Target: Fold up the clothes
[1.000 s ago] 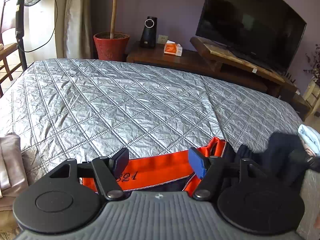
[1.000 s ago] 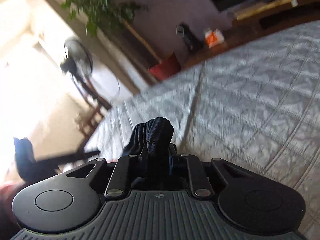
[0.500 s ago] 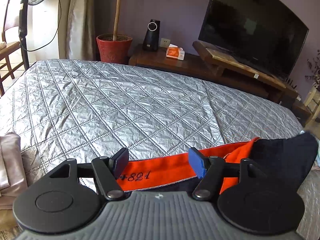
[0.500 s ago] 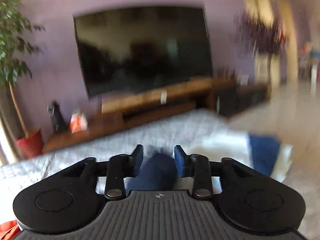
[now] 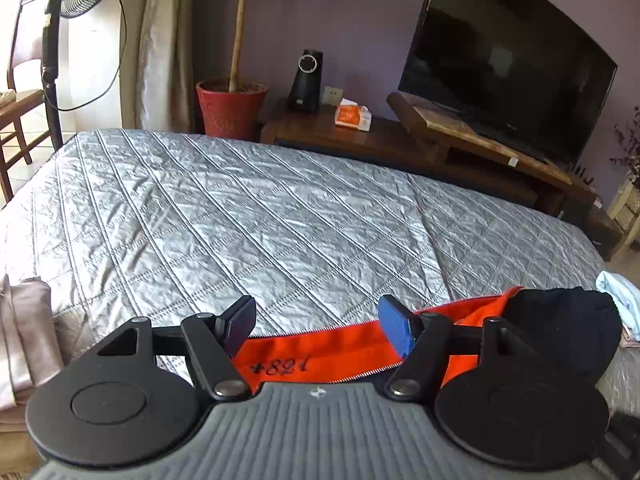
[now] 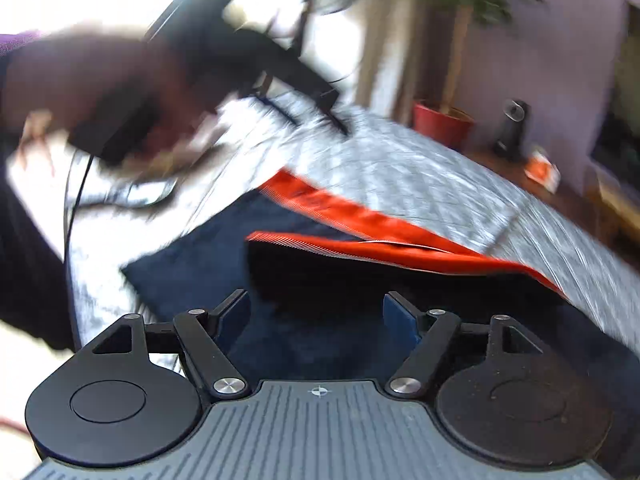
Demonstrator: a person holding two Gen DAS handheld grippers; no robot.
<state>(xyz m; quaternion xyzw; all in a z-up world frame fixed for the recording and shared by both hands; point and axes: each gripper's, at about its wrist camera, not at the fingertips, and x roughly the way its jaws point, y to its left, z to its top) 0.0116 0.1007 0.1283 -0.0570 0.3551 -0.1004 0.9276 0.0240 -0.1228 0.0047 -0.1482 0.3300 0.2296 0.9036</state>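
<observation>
We see navy jacket with orange lining spread along near edge of quilted bed. Left tool opening, jaws apart over lining, pads clear of cloth. Right tool opening too, jaws wide above navy cloth, nothing pinched. Right view blurred. Pale garment at bed's right edge.

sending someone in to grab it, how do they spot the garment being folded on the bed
Find the big bed under the silver quilted cover, facing the television. At its near edge lies a dark navy zip-up jacket. Its bright orange lining, marked with handwritten digits, sets it apart from the pale blue cloth beside it.
</observation>
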